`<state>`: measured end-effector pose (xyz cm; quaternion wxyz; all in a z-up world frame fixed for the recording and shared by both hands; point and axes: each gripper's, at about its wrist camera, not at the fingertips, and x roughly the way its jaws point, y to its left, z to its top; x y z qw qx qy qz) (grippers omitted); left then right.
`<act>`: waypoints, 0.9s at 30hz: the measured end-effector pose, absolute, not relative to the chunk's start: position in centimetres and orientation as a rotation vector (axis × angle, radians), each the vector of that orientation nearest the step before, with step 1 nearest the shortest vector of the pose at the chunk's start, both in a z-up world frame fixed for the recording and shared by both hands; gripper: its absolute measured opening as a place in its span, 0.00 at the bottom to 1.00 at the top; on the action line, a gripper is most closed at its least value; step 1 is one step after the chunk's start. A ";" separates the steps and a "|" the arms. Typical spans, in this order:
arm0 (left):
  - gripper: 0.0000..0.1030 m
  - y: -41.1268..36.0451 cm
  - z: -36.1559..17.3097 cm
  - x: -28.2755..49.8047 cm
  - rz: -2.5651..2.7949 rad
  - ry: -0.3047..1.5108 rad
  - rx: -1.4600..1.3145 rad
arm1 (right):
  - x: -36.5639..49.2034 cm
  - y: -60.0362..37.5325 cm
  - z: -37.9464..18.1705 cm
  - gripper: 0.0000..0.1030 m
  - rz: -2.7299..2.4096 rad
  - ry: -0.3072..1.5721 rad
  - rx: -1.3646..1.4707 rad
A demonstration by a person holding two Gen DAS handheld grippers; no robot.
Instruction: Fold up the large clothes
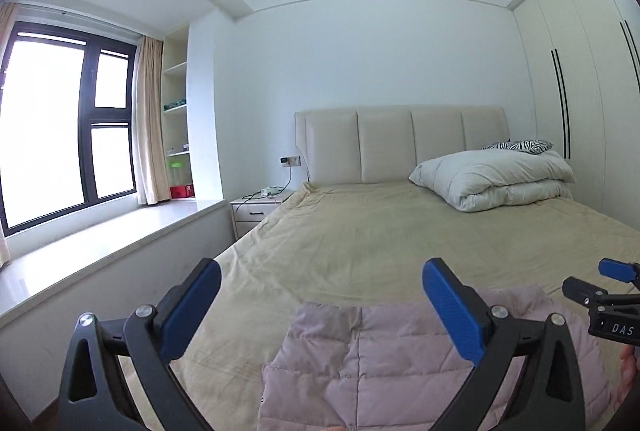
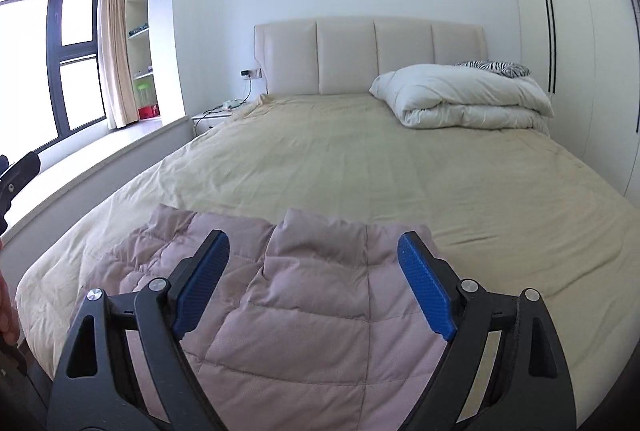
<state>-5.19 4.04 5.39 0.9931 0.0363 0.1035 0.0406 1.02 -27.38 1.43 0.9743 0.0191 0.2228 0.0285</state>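
Observation:
A pale pink quilted jacket (image 2: 304,291) lies folded on the near end of the bed (image 2: 360,159), also seen low in the left wrist view as the jacket (image 1: 360,363). My left gripper (image 1: 320,295) hovers above the jacket's left part with its blue pads wide apart and nothing between them. My right gripper (image 2: 314,259) hangs over the jacket's middle, open and clear of the cloth. The right gripper (image 1: 608,287) also shows at the right edge of the left wrist view, and part of the left gripper's black frame (image 2: 18,171) at the left edge of the right wrist view.
A beige sheet covers the bed. A folded white duvet (image 2: 468,97) and a zebra-print pillow (image 2: 496,67) lie by the padded headboard (image 2: 372,55). A nightstand (image 1: 258,207), window ledge (image 1: 120,235) and window (image 1: 60,123) are left; a white wardrobe (image 2: 568,31) is right.

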 end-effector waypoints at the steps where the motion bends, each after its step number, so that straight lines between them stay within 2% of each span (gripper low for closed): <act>1: 1.00 4.2 6.0 -5.4 0.081 0.224 0.074 | 0.6 -27.3 2.6 0.84 0.043 0.444 0.034; 6: 1.00 5.4 7.7 -5.5 0.081 0.378 0.041 | -2.0 -27.4 7.7 0.85 0.046 0.444 0.077; 11: 1.00 4.9 5.5 -5.0 0.046 0.649 -0.012 | -4.0 -25.8 9.4 0.86 0.045 0.554 0.034; 19: 1.00 4.0 0.8 -4.7 -0.016 0.832 -0.043 | -4.5 -25.5 5.6 0.86 -0.011 0.732 0.086; 27: 1.00 3.9 -1.8 -4.2 0.000 0.905 -0.035 | -3.2 -26.1 2.3 0.86 -0.025 0.814 0.112</act>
